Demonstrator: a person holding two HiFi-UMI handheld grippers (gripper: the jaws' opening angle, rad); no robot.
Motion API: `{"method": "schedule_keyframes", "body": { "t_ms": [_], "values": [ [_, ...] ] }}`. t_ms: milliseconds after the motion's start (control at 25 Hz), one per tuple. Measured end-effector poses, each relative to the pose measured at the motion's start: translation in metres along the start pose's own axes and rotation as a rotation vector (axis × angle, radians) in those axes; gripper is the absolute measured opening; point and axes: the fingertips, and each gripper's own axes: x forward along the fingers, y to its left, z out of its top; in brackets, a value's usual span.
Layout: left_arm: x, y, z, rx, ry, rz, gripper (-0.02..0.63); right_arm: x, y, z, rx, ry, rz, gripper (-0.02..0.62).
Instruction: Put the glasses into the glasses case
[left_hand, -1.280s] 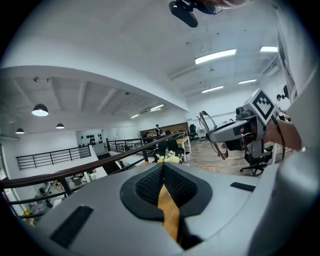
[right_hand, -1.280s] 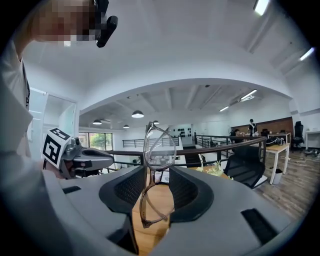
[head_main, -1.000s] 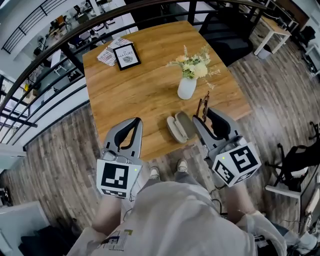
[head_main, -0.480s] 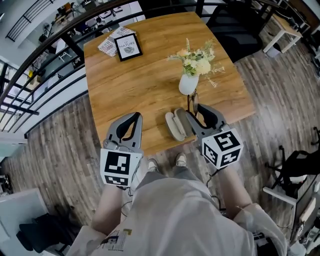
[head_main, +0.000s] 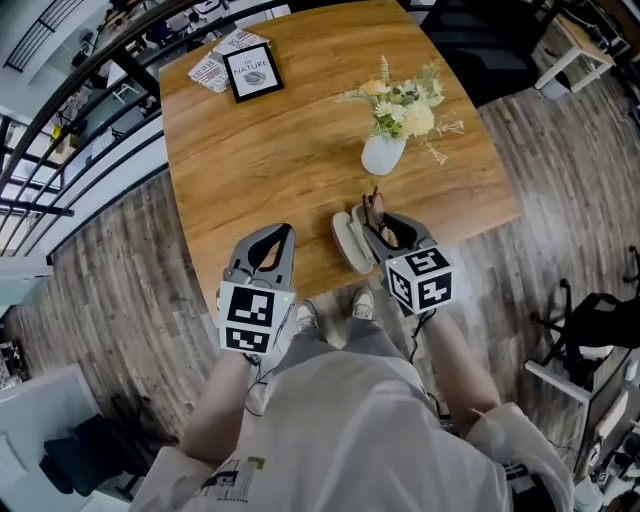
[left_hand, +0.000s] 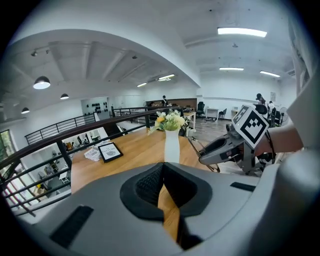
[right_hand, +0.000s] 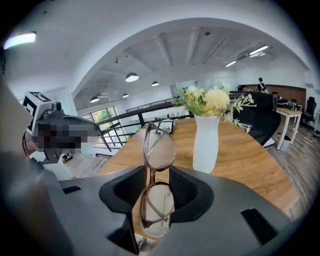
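The brown-rimmed glasses (right_hand: 160, 145) stand upright, folded, between the jaws of my right gripper (right_hand: 156, 171), which is shut on them. In the head view the right gripper (head_main: 374, 224) holds the glasses (head_main: 374, 206) over the right half of the open beige glasses case (head_main: 349, 241), which lies near the table's front edge. My left gripper (head_main: 283, 233) hovers over the table's front edge, left of the case, with its tips together and nothing in them. In the left gripper view its jaws (left_hand: 163, 166) meet, and wood shows below them.
A white vase of flowers (head_main: 383, 153) stands just behind the case. A framed picture (head_main: 250, 72) and pamphlets (head_main: 208, 70) lie at the far left corner of the wooden table (head_main: 270, 150). A railing runs beyond the table. The person's shoes show under the front edge.
Both grippers have come down towards the table. The right one carried the glasses leftwards from beside the case to over its right half. Its grip looks unchanged.
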Motion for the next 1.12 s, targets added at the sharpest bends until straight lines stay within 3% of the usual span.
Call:
{"method": "schedule_keyframes", "body": {
  "t_ms": [560, 720, 1120],
  "values": [
    [0.037, -0.008, -0.085, -0.082, 0.17, -0.073, 0.017, 0.089, 0.003, -0.11, 0.113, 0.28, 0.069, 0.176],
    [0.038, -0.006, -0.099, -0.097, 0.197, -0.079, 0.017, 0.103, -0.001, -0.132, 0.121, 0.34, 0.052, 0.179],
    [0.026, -0.006, -0.116, -0.123, 0.225, -0.07, 0.017, 0.116, -0.001, -0.144, 0.16, 0.356, 0.076, 0.199]
  ]
}}
